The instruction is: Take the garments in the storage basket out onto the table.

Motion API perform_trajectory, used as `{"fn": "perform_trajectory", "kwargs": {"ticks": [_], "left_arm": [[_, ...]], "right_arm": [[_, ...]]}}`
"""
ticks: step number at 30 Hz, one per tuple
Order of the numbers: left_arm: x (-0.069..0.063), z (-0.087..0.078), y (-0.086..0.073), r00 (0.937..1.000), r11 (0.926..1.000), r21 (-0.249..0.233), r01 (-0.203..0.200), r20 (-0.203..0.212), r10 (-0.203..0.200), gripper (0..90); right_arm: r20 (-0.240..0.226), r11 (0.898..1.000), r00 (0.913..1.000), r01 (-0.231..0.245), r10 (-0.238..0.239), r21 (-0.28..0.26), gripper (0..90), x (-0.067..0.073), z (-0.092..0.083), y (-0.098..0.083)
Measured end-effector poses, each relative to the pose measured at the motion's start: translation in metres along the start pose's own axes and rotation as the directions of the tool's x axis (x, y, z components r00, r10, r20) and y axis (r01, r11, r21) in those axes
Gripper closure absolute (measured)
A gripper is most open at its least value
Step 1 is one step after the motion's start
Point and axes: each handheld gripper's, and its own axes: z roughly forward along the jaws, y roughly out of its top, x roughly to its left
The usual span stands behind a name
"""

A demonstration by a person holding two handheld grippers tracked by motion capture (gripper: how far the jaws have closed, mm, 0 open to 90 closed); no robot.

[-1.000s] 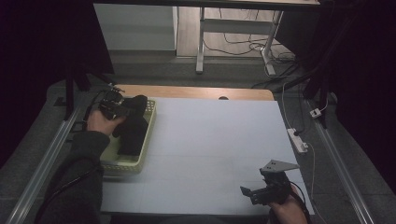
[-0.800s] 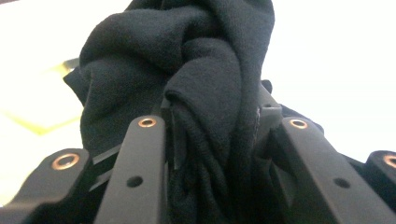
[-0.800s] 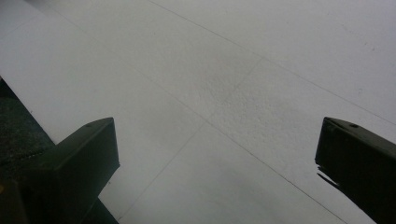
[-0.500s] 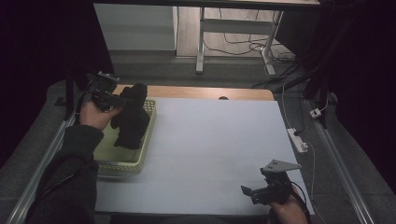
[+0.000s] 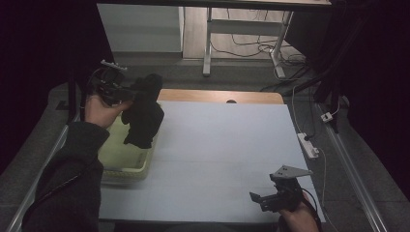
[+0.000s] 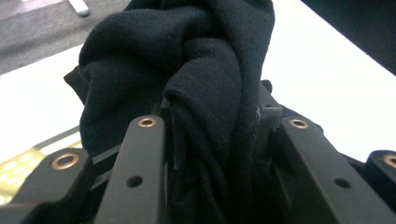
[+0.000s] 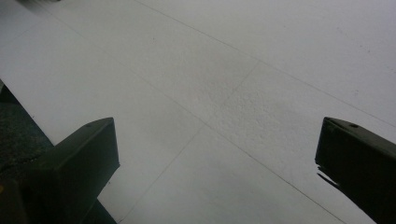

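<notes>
So the black cloth [image 5: 143, 113] is clamped in the left gripper [image 5: 126, 92], with a thick bunched fold wedged tight between the jaws, as can be seen up close in the left gripper view [image 6: 210, 116]. It's held up in the air above the far end of the yellow-green basket [image 5: 123, 159], which is parked at the left edge of the white table [image 5: 217, 154], and the loose end is left dangling down toward the basket's inside. Whether the hem is clear of the basket floor can't really be told from above, but it looks lifted out for the most part.

The right gripper [image 5: 270, 199] is parked near the front right corner of the table with its jaws spread wide and nothing between them, just bare tabletop seen past them.

Progress-wise: the grab and lift can be counted as done. Carrying the cloth over the table and getting it laid down is probably what's left, and the right gripper isn't used for anything yet.
</notes>
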Motion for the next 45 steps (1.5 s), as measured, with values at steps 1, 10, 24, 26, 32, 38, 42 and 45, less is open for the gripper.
{"fn": "perform_trajectory", "kwargs": {"ticks": [1, 10, 24, 26, 32, 38, 42, 45], "left_arm": [[-0.003, 0.000, 0.002, 1.0000, 1.0000, -0.003, -0.005, 0.003, 0.005, 66.2], [-0.031, 0.008, 0.021, 0.9975, 0.9987, -0.024, -0.046, 0.054, 0.047, 66.1], [-0.075, 0.044, 0.038, 0.9810, 0.9887, -0.006, -0.150, 0.124, 0.149, 65.9], [-0.081, 0.049, 0.040, 0.9780, 0.9866, -0.004, -0.163, 0.131, 0.163, 65.9], [-0.101, 0.071, 0.044, 0.9660, 0.9802, 0.004, -0.198, 0.170, 0.194, 65.8], [-0.120, 0.090, 0.049, 0.9554, 0.9757, 0.019, -0.218, 0.208, 0.210, 65.6], [-0.132, 0.104, 0.049, 0.9479, 0.9694, 0.022, -0.245, 0.216, 0.234, 65.5], [-0.138, 0.114, 0.046, 0.9421, 0.9611, 0.035, -0.274, 0.211, 0.261, 65.2]], "right_arm": [[0.000, 1.000, 1.0000, 0.000, 0.000, 0.000, 0.0, 0.000, 0.000, 0.000], [-0.005, 1.000, 0.9999, -0.011, 0.011, -0.012, 0.0, -0.001, -0.001, -0.001], [-0.006, 1.000, 0.9999, -0.010, 0.009, -0.015, 0.0, -0.001, -0.001, -0.001], [-0.006, 1.000, 0.9999, -0.009, 0.009, -0.015, 0.0, -0.001, -0.001, -0.001], [-0.006, 1.000, 1.0000, -0.007, 0.007, -0.015, 0.0, -0.001, -0.001, -0.001], [-0.006, 1.000, 1.0000, -0.001, 0.000, -0.012, 0.0, 0.000, -0.001, -0.001], [-0.007, 1.000, 1.0000, -0.001, 0.001, -0.014, 0.0, -0.001, -0.001, -0.001], [-0.007, 1.000, 1.0000, -0.002, 0.002, -0.014, 0.0, -0.001, -0.001, -0.001]]}}
